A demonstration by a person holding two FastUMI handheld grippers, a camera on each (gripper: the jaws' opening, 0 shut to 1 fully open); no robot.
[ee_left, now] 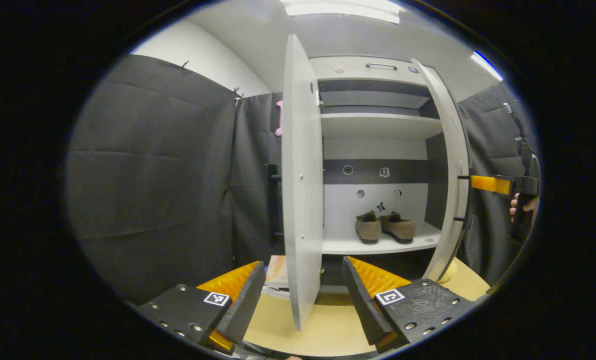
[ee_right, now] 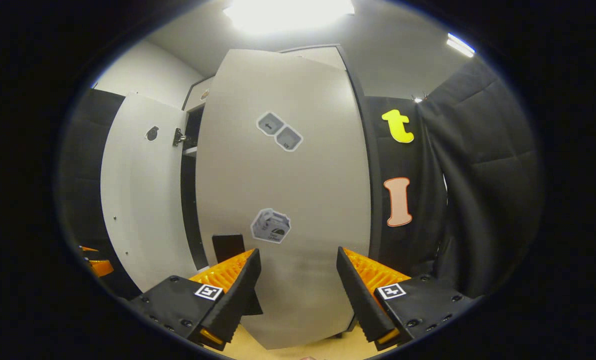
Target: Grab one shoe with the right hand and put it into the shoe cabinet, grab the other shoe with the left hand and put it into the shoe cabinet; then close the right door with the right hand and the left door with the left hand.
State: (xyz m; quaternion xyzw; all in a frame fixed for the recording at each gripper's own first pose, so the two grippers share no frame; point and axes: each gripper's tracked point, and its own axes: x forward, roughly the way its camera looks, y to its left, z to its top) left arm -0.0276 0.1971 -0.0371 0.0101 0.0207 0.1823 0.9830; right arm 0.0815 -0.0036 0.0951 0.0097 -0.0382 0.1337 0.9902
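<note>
While doors (ee_left: 300, 175) gape, shoes (ee_left: 384, 226) shelved.

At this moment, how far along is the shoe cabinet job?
Done: both shoes sit on the cabinet shelf. In hand: the right gripper, open, faces the right door, which is partly swung. Left: the left door stands wide open ahead of the open left gripper.

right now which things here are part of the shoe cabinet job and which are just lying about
Part of the job:
- two shoes, side by side on the cabinet shelf
- left door, open
- right door, open
- left gripper
- right gripper

Just there:
- stickers on the right door
- tabletop under the cabinet
</note>
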